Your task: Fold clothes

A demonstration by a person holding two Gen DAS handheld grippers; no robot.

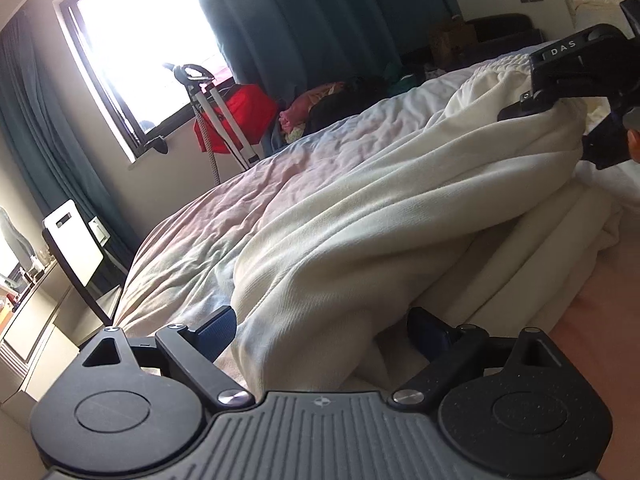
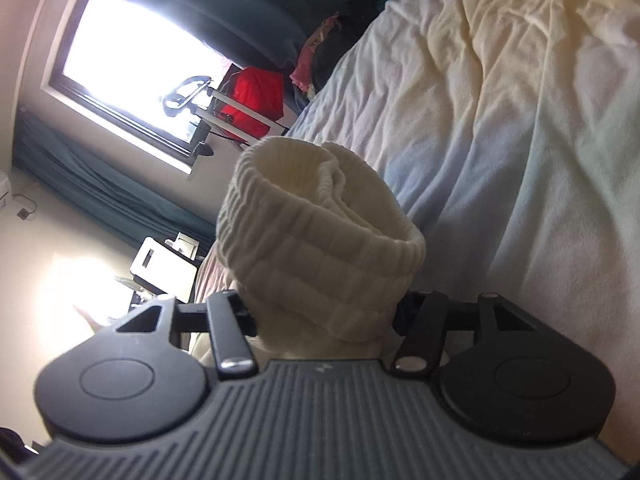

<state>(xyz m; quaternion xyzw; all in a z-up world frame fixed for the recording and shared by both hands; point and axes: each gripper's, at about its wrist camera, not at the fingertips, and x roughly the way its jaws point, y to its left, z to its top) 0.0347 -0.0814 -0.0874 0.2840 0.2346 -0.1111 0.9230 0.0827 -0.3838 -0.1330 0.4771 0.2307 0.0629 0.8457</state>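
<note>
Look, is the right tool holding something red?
No, the right tool is clamped on the ribbed cuff of a cream garment; the red bag sits by the window.

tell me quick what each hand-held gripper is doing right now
Left hand-held gripper: open, cream garment lying between its fingers.
Right hand-held gripper: closed on the garment's ribbed cuff.
</note>
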